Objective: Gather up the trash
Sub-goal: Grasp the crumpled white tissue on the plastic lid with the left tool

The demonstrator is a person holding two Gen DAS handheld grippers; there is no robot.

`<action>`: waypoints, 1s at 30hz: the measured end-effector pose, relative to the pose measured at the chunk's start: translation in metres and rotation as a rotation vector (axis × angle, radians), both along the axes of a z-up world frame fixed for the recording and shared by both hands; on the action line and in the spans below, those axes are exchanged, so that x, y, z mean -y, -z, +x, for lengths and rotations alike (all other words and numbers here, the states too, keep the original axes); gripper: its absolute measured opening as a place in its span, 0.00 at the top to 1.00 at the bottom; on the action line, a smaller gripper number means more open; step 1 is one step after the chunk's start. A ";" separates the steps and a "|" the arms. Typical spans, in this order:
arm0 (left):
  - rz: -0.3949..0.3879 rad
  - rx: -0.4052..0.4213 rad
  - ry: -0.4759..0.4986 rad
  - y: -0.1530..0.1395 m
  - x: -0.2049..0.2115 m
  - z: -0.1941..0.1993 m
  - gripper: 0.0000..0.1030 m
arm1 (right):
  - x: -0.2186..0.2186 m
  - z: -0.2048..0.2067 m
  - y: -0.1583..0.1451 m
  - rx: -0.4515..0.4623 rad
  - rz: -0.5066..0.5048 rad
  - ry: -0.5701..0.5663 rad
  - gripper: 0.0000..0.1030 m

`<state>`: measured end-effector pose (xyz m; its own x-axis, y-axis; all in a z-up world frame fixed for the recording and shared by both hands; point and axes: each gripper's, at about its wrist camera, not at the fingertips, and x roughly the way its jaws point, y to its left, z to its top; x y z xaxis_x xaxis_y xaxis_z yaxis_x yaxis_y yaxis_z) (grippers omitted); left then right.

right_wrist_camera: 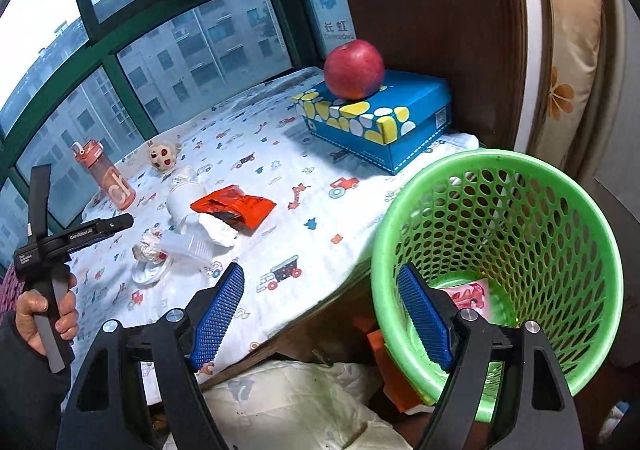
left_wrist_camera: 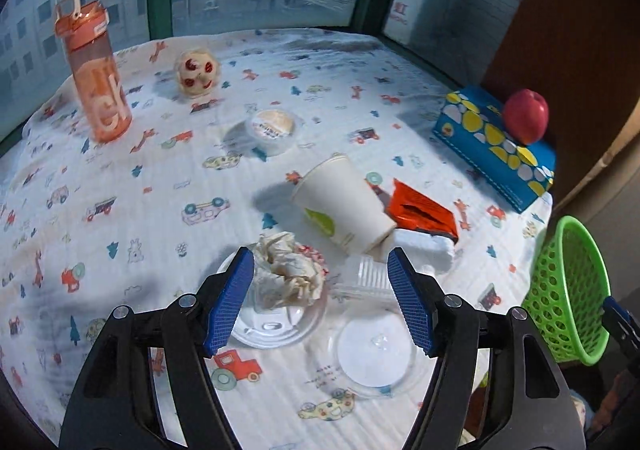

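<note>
Trash sits in a cluster on the near right part of the table (left_wrist_camera: 132,177), all of it loose on the cloth.

- Crumpled tissue (left_wrist_camera: 286,270): off-white, brown-stained, balled up on a clear plastic lid (left_wrist_camera: 272,326).
- Second clear lid (left_wrist_camera: 372,354) just right of the first, flat, white disc showing through it.
- Paper cup (left_wrist_camera: 340,201): white with a green leaf mark, tipped on its side, far of the tissue.
- Red wrapper (left_wrist_camera: 424,211): torn open, touching the cup's right side, lying over a white foam piece (left_wrist_camera: 424,248).
- Small clear ribbed tub (left_wrist_camera: 370,274) between the tissue and the foam.

Left gripper (left_wrist_camera: 320,286): jaws apart, nothing between the pads, hanging over the tissue and tub. Right gripper (right_wrist_camera: 320,314): jaws apart, empty, at the table's near right edge, one pad in front of the green basket's (right_wrist_camera: 560,209) rim. Whether it touches the rim, can't tell. The basket is perforated plastic, tilted toward the camera, with a pink scrap (right_wrist_camera: 468,296) at the bottom. A hand (right_wrist_camera: 44,314) holds the left gripper's handle.

Table is covered by a white cloth printed with small cars and animals. Also on it: 1 orange bottle (left_wrist_camera: 94,69) far left, a round toy face (left_wrist_camera: 198,71), a tape roll (left_wrist_camera: 270,127), a blue box (left_wrist_camera: 496,145) far right with an apple (left_wrist_camera: 526,115) on top. Green-framed windows behind, grey apartment blocks outside; brown wood panel on the right.
</note>
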<state>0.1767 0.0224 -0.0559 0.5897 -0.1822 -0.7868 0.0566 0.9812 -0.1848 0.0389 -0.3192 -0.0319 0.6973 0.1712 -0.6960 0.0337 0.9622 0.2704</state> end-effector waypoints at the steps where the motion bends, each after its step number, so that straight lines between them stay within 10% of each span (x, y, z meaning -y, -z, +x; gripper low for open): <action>1: -0.010 -0.016 -0.017 0.005 -0.005 0.003 0.34 | -0.004 0.003 0.001 -0.002 -0.001 -0.008 0.26; 11: -0.082 -0.127 -0.068 0.044 -0.019 0.024 0.34 | -0.033 0.024 0.007 -0.028 -0.009 -0.079 0.26; 14: -0.112 -0.152 -0.061 0.052 -0.022 0.028 0.51 | -0.040 0.029 0.011 -0.037 -0.009 -0.097 0.26; 30: -0.159 -0.065 -0.046 0.024 -0.036 0.011 0.70 | -0.072 0.063 0.020 -0.071 0.021 -0.183 0.26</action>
